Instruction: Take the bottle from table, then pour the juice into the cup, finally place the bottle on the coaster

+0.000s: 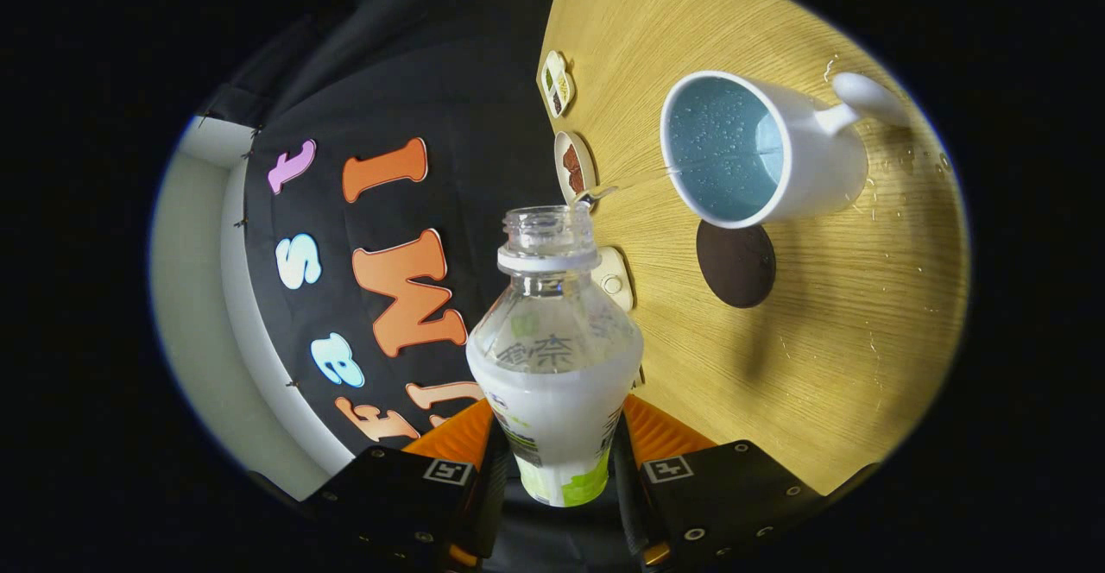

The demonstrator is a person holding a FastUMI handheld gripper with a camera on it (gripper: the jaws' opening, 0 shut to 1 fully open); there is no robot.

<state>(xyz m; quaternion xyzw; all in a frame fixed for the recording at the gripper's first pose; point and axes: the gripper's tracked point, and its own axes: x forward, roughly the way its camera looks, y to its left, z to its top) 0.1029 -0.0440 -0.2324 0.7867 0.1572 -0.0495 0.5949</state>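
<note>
Pinching the bottle (555, 357) low on its labelled body, the gripper (557, 456) has both fingers pressed against opposite sides, 1 on each flank, and holds it tipped over so that the open, capless mouth points toward the cup (760, 154). A thin clear stream leaves the lip and arcs across the wooden table (863, 340) into the cup's opening.

The bottle is thin clear plastic, so it likely weighs little and gets lighter as it drains, and its wall probably dents under a hard squeeze. The wrapped label gives a less slick surface than the bare shoulder above, so the lower body where the fingers sit looks like the sound place to hold. Any wetness on the plastic would make it slippery; I cannot tell whether the outside is wet.

The cup is a white mug with a pale blue inside and a handle on the side away from the bottle. Liquid sits in its bottom with small bubbles; how full it is I cannot judge well. Droplets lie on the table near the handle, so some spill seems to have happened.

The coaster (735, 264), a dark round disc, lies bare just beside the cup, nearer the gripper. 3 small dishes sit by the table edge beyond the bottle mouth.
</note>
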